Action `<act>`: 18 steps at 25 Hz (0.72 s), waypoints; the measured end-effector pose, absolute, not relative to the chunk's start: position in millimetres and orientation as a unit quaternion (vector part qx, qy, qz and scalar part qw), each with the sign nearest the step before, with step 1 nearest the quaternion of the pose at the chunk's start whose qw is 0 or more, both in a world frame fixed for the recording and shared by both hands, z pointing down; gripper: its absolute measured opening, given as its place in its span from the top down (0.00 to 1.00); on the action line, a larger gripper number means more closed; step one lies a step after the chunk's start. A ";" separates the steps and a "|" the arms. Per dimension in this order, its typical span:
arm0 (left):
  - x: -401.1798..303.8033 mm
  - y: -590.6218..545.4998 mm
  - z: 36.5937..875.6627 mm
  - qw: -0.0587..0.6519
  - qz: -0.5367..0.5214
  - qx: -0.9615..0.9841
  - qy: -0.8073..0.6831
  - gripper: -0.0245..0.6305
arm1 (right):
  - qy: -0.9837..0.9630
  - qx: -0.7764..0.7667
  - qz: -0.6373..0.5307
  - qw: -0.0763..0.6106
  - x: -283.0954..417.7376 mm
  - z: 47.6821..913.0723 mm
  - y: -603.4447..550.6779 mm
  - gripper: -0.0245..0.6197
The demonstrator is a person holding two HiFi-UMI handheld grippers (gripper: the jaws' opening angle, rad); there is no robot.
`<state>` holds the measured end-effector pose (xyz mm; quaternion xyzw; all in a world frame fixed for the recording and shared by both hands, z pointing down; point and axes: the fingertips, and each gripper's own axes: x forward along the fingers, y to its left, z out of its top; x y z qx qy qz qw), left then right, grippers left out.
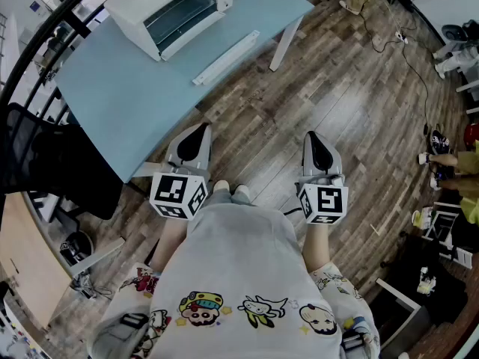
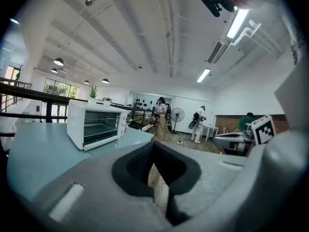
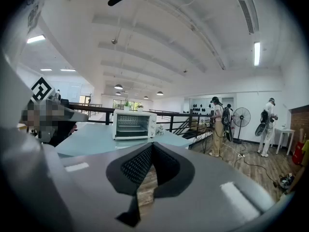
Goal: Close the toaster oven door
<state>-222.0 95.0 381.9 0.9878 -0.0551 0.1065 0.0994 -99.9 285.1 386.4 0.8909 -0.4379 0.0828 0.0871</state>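
The white toaster oven (image 1: 177, 10) stands at the far side of a light blue table (image 1: 112, 103); its rack shows through the front. A white bar (image 1: 225, 57) lies parallel to that front on the table, seemingly the handle edge of the folded-down door. Both gripper views show the toaster oven (image 2: 94, 125) (image 3: 133, 124) well ahead. My left gripper (image 1: 196, 139) (image 2: 154, 144) and right gripper (image 1: 317, 145) (image 3: 153, 145) hang side by side over the wood floor, short of the table's near corner. Each one is shut with nothing in it.
A black chair (image 1: 45, 163) stands left of the table, with a dark railing (image 1: 52, 17) behind. Cables (image 1: 408, 47) trail over the floor at right. Several people (image 3: 217, 124) and a standing fan (image 3: 241, 122) are far back in the room.
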 end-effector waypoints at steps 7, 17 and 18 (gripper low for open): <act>-218.9 103.8 379.4 0.109 0.098 0.987 -0.060 0.96 | -0.438 0.891 0.086 0.082 -95.1 387.9 297.3 0.95; -225.2 118.7 377.7 0.104 0.086 0.988 -0.075 0.90 | -0.458 0.883 0.078 0.061 -99.8 384.2 310.5 0.88; -225.5 120.2 378.1 0.104 0.086 0.988 -0.075 0.89 | -0.459 0.883 0.079 0.058 -100.6 384.4 311.3 0.85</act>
